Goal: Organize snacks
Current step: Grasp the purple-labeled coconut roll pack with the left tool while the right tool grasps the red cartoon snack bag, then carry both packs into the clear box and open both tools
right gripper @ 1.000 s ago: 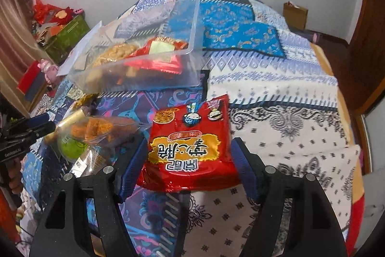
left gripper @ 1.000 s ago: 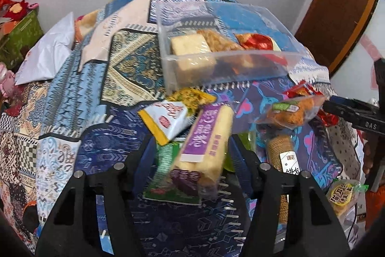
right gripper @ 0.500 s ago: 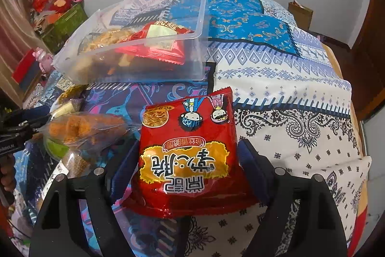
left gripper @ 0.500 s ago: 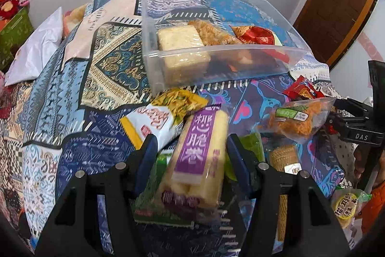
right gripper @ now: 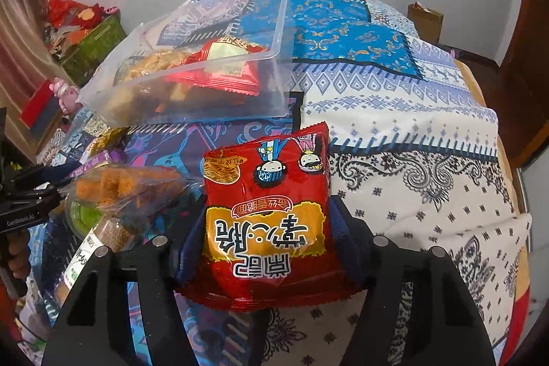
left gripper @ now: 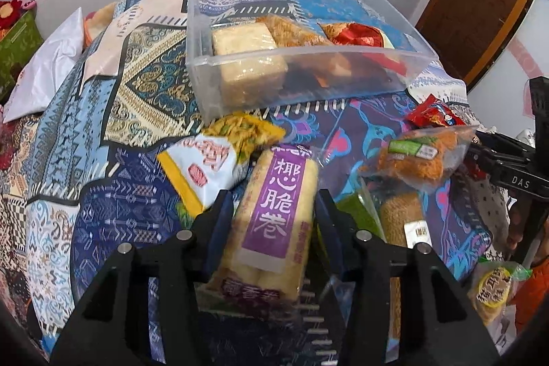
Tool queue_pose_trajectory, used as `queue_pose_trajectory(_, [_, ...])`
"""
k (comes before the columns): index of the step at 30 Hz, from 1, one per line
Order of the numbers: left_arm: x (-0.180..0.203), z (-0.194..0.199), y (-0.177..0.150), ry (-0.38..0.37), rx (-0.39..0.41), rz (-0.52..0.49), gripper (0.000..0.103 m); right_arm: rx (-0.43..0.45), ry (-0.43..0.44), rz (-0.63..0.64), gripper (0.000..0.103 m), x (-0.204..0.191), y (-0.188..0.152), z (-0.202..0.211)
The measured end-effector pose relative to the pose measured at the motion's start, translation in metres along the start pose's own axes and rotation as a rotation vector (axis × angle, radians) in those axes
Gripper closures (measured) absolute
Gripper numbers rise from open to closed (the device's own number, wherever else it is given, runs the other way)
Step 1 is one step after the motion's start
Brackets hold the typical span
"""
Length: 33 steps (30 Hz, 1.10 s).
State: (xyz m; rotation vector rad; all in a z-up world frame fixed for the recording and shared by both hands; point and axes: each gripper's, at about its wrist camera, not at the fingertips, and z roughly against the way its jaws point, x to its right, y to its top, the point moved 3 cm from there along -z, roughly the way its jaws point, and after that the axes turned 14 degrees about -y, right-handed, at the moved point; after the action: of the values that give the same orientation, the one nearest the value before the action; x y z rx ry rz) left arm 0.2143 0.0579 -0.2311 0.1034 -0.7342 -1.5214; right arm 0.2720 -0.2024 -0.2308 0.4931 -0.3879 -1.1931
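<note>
A long cream roll pack with a purple label (left gripper: pixel 278 187) lies between the blue pads of my left gripper (left gripper: pixel 272 218). Its jaws are closing and both pads touch the pack's sides. In the right wrist view a red noodle-snack bag (right gripper: pixel 267 187) stands between the pads of my right gripper (right gripper: pixel 266 228). Those jaws are closing too and pinch the bag's lower half. Behind both sits a clear plastic bin (left gripper: pixel 308 81) (right gripper: pixel 192 98) holding a pale cake block, golden snacks and a red packet.
Loose snacks lie on the patterned bedspread: a white-and-yellow packet (left gripper: pixel 206 167), a clear bag of orange floss rolls (left gripper: pixel 422 156) (right gripper: pixel 127 191), a round yellow cookie pack (left gripper: pixel 494 290). A white pillow (left gripper: pixel 51 67) lies left. The quilt to the right (right gripper: pixel 411 143) is bare.
The left jaws have narrowed onto the purple-labelled pack. The right jaws widened around the red bag, then narrowed onto it. Both views came a little nearer the bin.
</note>
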Motion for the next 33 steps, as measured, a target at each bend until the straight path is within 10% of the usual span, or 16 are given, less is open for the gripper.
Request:
queue_pose_trajectory(19, [0.001, -0.032, 0.006, 0.066, -0.047, -0.042, 0.057, 0.033, 0.003, -0.043, 0.040, 0.011, -0.009, 0.030])
queue_pose_trajectory(33, [0.018, 0.021, 0.014, 0.037, 0.089, -0.065, 0.060, 0.148, 0.023, -0.066, 0.040, 0.010, 0.019, 0.065])
